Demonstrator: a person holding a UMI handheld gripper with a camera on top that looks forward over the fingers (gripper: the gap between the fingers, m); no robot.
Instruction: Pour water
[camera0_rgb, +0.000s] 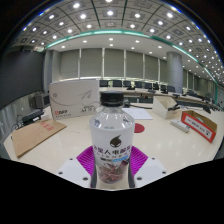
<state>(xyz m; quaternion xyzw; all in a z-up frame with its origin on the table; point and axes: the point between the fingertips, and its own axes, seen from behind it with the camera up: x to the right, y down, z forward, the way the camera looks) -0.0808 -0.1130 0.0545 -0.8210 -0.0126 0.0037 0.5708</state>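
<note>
Water bottle (111, 140) upright btwn gripper (112, 165) fingers, magenta pads (87, 159) tight on both sides, narrow grip w/ bottle clamped, dark cap on top. Beyond it: pale table (60, 150), flat cardboard (35, 134) to one side, white box (75, 98) behind.

Office hall: ceiling lights (108, 13), desk rows (150, 88), cardboard boxes (75, 98).

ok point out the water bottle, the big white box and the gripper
water bottle (111, 140), gripper view, on its label, between the fingers
white box (74, 100), gripper view, on its front face, beyond the bottle
gripper (112, 166), gripper view, midway between its fingertips, which close on the bottle
</note>
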